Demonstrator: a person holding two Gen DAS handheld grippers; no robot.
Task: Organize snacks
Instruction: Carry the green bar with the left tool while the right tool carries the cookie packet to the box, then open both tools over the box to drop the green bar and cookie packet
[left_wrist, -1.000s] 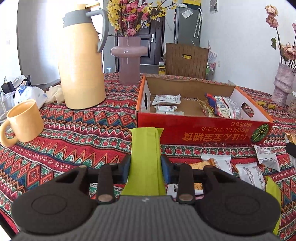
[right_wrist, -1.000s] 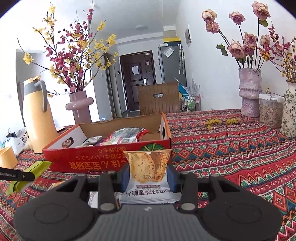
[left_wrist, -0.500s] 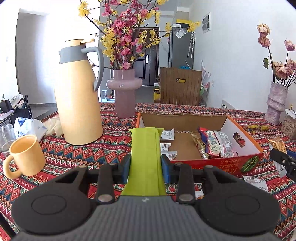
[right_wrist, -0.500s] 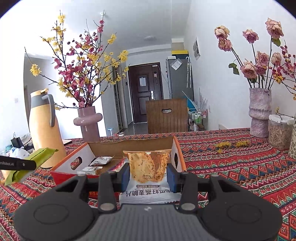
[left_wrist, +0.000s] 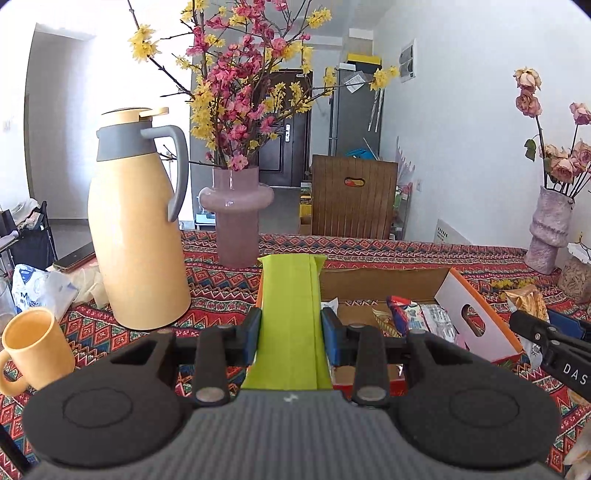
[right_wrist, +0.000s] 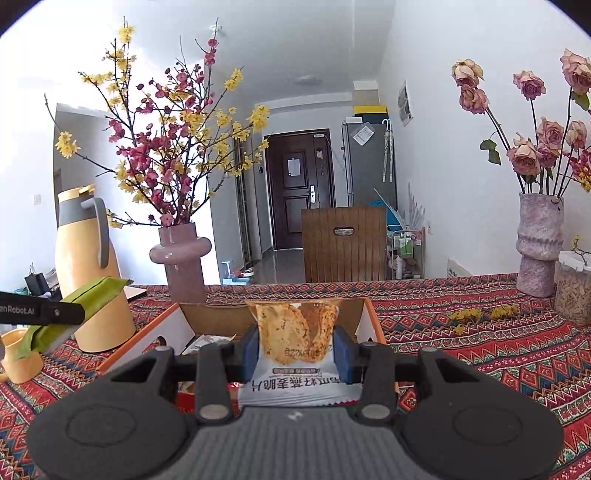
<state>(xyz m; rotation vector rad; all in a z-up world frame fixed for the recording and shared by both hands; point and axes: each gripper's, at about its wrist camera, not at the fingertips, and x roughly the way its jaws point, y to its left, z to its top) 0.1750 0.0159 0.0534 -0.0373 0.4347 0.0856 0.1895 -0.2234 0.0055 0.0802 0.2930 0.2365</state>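
- The left gripper (left_wrist: 290, 330) is clamped on a green packet (left_wrist: 290, 321); the blue pads press its two long edges and the packet runs forward between the fingers, its far end standing up past the near left corner of the box (left_wrist: 476, 321).
- The right gripper (right_wrist: 295, 350) is clamped on an oat-crisp packet (right_wrist: 295, 332), pads squeezing its sides, printed end toward the camera.
- Both packets are held in the air, near the box and above the tablecloth (right_wrist: 461, 354); neither is in the box yet. The box already holds a few wrapped snacks (left_wrist: 417, 317).
- Risk: each packet is pinched only at its edges. Slick film may slip or buckle if a hand tilts or jerks, and the packet would drop onto the cloth short of the box.
- Risk: the two grippers are close. The right one shows at the edge of the left view, just beside the box's right wall; if both go for the box at once they could knock together or catch a wall and shove the light box.
- Risk: the jug (left_wrist: 136, 236), the vase (left_wrist: 236, 218) with its branches and the mug (left_wrist: 37, 347) stand to the left. A wide swing of the left hand could tip one.
- Risk: letting go too high could bounce a packet off the snacks inside and out over a wall.
- Pose: both grippers point forward and slightly down toward the box, roughly level side to side, left beside right. The hands themselves are out of view.
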